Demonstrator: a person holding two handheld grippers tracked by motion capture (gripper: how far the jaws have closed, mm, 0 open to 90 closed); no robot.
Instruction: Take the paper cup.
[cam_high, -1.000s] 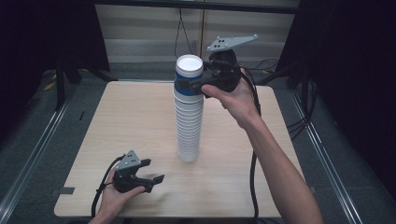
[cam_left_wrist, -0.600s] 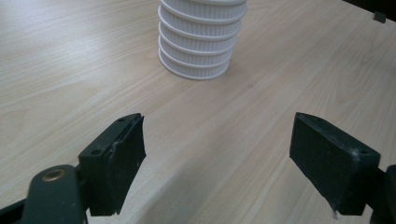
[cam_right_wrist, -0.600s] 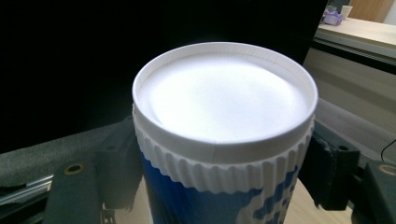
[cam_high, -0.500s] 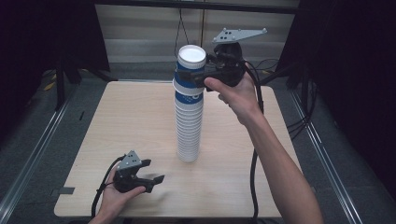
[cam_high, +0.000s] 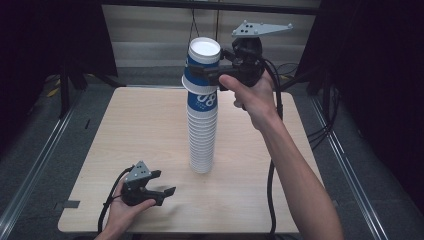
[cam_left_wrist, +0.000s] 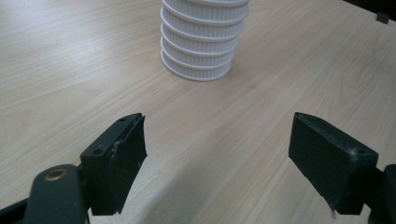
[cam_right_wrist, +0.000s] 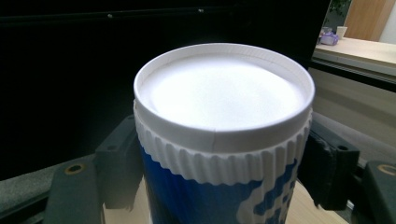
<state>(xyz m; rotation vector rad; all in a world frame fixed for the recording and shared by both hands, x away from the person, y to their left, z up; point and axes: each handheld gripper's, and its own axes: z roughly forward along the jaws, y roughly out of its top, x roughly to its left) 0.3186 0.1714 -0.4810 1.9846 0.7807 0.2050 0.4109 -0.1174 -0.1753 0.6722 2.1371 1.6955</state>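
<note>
I am gripping the top cup of the cup stack with my right hand-held gripper, up in the upper middle of the high view. Its two jaws are pressing against opposite sides of the blue-and-white cup just under the ribbed white rim, as the right gripper view is showing. The cup is sitting upside down, flat white base up, raised a little above the cups beneath it. The stack is standing upright at the centre of the worktop. My left hand-held gripper is resting low at the lower left of the high view, jaws spread wide on nothing, and in the left gripper view it is pointing towards the stack's ribbed white base, well apart from it.
</note>
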